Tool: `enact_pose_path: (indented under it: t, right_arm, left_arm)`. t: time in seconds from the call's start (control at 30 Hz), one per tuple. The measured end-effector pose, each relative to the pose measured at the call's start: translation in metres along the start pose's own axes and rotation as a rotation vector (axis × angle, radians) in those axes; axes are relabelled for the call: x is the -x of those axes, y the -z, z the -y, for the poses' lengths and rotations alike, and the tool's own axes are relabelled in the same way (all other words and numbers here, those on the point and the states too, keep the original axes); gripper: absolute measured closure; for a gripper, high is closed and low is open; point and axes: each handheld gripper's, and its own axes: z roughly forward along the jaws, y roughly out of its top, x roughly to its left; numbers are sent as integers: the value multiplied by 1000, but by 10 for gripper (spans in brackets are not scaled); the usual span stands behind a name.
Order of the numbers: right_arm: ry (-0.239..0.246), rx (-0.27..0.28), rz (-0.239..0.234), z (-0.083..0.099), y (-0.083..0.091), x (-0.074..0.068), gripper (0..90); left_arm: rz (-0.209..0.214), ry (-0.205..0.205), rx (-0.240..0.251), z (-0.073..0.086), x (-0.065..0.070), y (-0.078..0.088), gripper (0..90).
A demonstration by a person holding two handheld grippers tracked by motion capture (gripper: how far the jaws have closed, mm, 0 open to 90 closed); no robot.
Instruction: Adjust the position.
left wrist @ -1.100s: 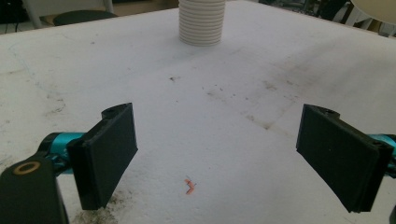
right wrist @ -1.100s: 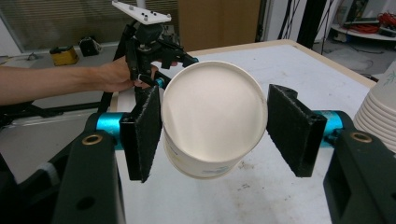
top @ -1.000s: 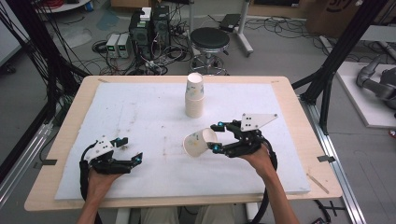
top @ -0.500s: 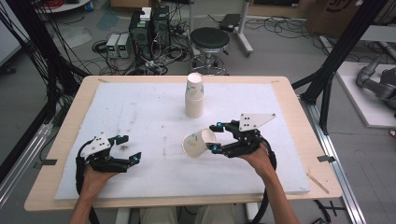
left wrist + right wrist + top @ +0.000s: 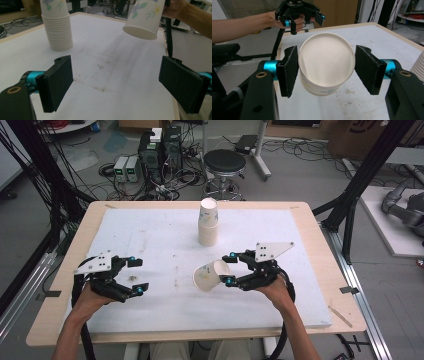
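Item 1: paper cup (image 5: 210, 275), white with a floral print, held at centre of the high view, just right of the frame's middle and below the stack of cups (image 5: 208, 222). You had it lying on its side, clear of the white mat (image 5: 165, 240), open mouth toward the left gripper (image 5: 132, 276) at the lower left of that view.

Handling, as judged: very light, thin-walled, easily crushed or ovalled by a firm squeeze; the smooth wall was likely to slip under a loose one. The rolled rim was the stiffest part, the bottom ring the next. You would have done best to take it low on the wall near the base, or across the rim, with only light pressure.

Position relative to jaws: in the right gripper view the cup (image 5: 325, 66) sat between the 2 black pads of the right gripper (image 5: 326, 71), base end toward the camera, with the left pad (image 5: 290, 70) pressed on its wall and the right pad touching the opposite side. The jaws were closed on the cup and carried it.

Item 2: left gripper, jaws wide and empty. In the left gripper view the cup (image 5: 145, 18) hung at the upper right of the frame, well ahead of and above the 2 pads, the stack (image 5: 56, 26) at upper left.
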Motion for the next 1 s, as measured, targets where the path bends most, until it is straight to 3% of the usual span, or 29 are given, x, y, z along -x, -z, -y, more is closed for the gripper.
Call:
enact_pose_path:
  t: [0.17, 0.3, 0.33, 0.73, 0.77, 1.0]
  right_arm:
    - [10, 9, -17, -3, -2, -3, 385]
    - [19, 12, -34, -6, -4, -6, 385]
    - [23, 15, -37, -7, -4, -6, 385]
    - [33, 27, -57, -10, -7, -10, 385]
    - [35, 29, -57, -10, -7, -10, 385]
    - [44, 39, -62, -11, -8, -12, 385]
  left_arm:
    - [61, -26, 1, -9, 8, -22, 120]
    - [85, -32, 13, -15, 13, -34, 120]
    - [98, -41, 24, -20, 16, -44, 120]
    - [186, -71, 84, -43, 32, -89, 117]
    - [202, -81, 97, -47, 35, -98, 117]
    - [233, -95, 78, -50, 41, -120, 117]
